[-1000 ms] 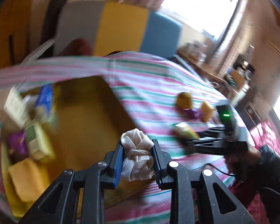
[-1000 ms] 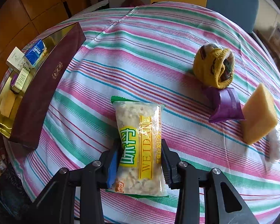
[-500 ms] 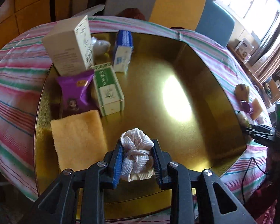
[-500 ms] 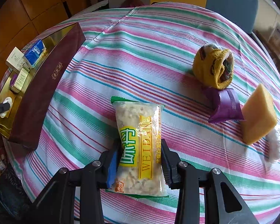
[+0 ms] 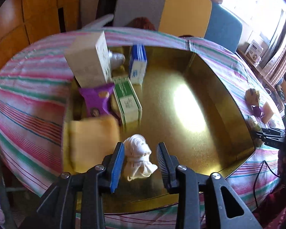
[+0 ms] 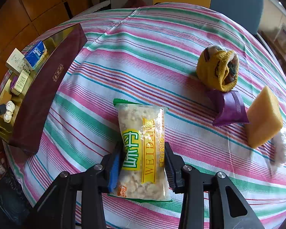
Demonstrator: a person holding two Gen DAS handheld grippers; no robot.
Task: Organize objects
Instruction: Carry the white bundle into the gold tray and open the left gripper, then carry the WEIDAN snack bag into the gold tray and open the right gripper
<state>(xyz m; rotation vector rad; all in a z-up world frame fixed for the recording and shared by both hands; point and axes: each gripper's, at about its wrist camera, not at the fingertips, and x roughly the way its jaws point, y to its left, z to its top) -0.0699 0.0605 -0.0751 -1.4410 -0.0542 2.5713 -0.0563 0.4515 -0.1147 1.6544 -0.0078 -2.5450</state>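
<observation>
1. White sock bundle [image 5: 138, 157]: a knotted roll of knit cloth at lower centre of the left wrist view, resting on the gold floor of the tray [image 5: 204, 143]. It appears light, soft and compressible, unlikely to break or slip; the thick knotted middle is the best place to pinch.
2. Left gripper [image 5: 140, 161]: its jaws have just been opening and now stand apart on either side of the bundle, with a visible gap at the right pad, so the bundle is released rather than squeezed.
3. Snack packet [image 6: 142, 148]: a clear crinkly film bag of pale puffed pieces, lying flat on the striped tablecloth [image 6: 152, 43] at lower centre of the right wrist view. It looks light, slick and crushable; a gentle hold across the narrow width at mid-length suits it.
4. Right gripper [image 6: 143, 164]: jaws closed against the two long edges of the packet, grasping it where it lies.
5. Tray contents, left of frame: yellow sponge [image 5: 94, 143], purple sachet [image 5: 97, 100], green-and-white box [image 5: 127, 101], blue carton [image 5: 137, 64] and tall pale box [image 5: 89, 63], grouped close together.
6. Still on the cloth, right of frame: yellow rolled sock [image 6: 218, 68], purple wrapper [image 6: 228, 108], second sponge [image 6: 263, 116].
</observation>
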